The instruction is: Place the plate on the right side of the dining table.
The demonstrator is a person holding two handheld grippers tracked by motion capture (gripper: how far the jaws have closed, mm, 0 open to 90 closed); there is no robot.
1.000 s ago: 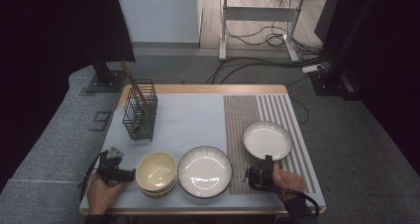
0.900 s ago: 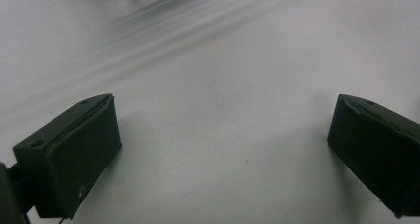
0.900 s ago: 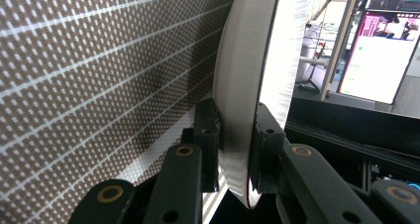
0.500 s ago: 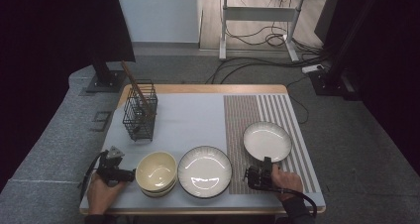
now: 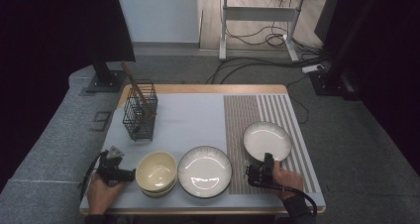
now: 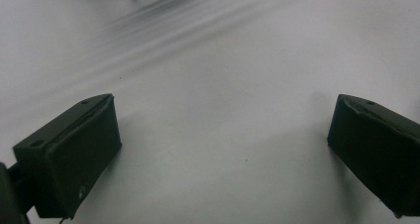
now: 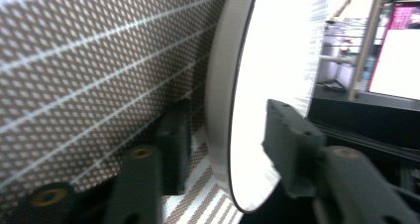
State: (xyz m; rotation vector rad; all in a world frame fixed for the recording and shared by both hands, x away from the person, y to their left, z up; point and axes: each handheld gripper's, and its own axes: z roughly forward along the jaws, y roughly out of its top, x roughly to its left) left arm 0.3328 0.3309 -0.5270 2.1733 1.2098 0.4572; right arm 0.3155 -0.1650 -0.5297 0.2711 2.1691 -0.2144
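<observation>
High view, left to right: the left gripper (image 5: pixel 130 175) rests near the surface's (image 5: pixel 193 116) front-left corner, beside the stacked yellow bowls (image 5: pixel 156 171), its fingers (image 6: pixel 69 154) wide apart over bare mat. Past the dark-rimmed plate (image 5: pixel 205 170), the right gripper (image 5: pixel 268 159) straddles the near rim of the white plate (image 5: pixel 266 140) on the striped mat (image 5: pixel 277 115) toward the right edge; its fingers (image 7: pixel 292 144) have just been opening, rim between them, not pressed. The plate looks ceramic: stiff, glazed, slippery, breakable. Grip the rim deeply.

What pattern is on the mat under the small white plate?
Brown woven mat crossed by pale stripes, clearest in the right gripper view.
</observation>
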